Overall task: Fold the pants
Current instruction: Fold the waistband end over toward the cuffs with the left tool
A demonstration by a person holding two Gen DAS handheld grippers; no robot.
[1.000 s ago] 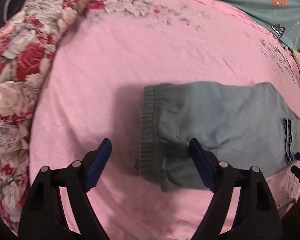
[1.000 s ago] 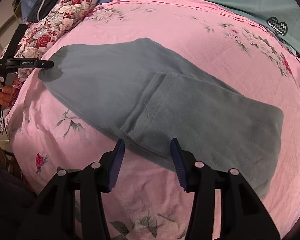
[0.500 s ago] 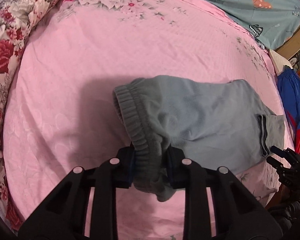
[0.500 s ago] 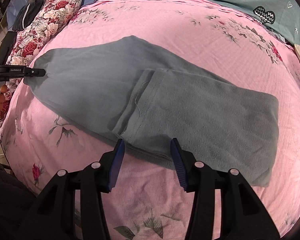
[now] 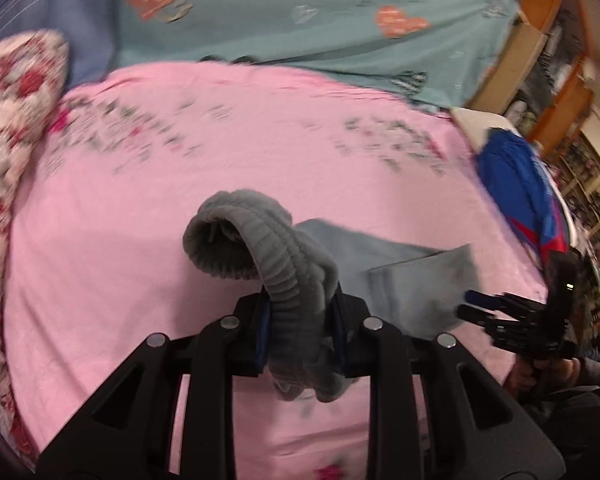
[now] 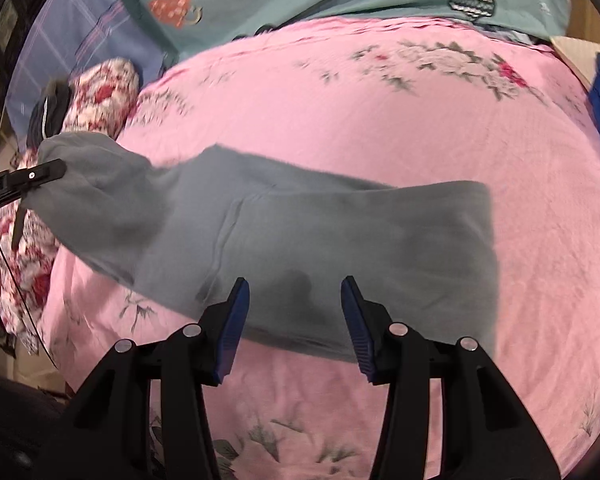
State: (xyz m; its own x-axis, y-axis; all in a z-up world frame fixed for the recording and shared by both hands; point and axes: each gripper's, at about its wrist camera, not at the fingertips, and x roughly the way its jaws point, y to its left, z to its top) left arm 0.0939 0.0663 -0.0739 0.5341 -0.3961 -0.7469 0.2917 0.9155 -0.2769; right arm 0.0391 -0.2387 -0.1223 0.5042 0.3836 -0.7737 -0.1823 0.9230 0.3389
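Observation:
Grey pants [image 6: 340,232] lie partly folded on the pink bedsheet [image 6: 380,120]. My left gripper [image 5: 300,320] is shut on the ribbed waistband [image 5: 268,256] and holds that end lifted off the bed. In the right wrist view the left gripper [image 6: 24,182] shows at the far left with the raised cloth. My right gripper [image 6: 294,312] is open and empty, its fingers just over the near edge of the pants' folded leg end. The right gripper also shows in the left wrist view [image 5: 500,312] at the far right.
A floral pillow [image 5: 16,120] lies at the left. A teal blanket with hearts [image 5: 300,12] lies at the back. Blue and red clothing [image 5: 528,200] lies at the bed's right edge, with wooden shelves [image 5: 556,60] beyond.
My left gripper closed on the waistband and lifted it up and toward the leg end. The right gripper stayed open and moved slightly in over the pants' near edge.

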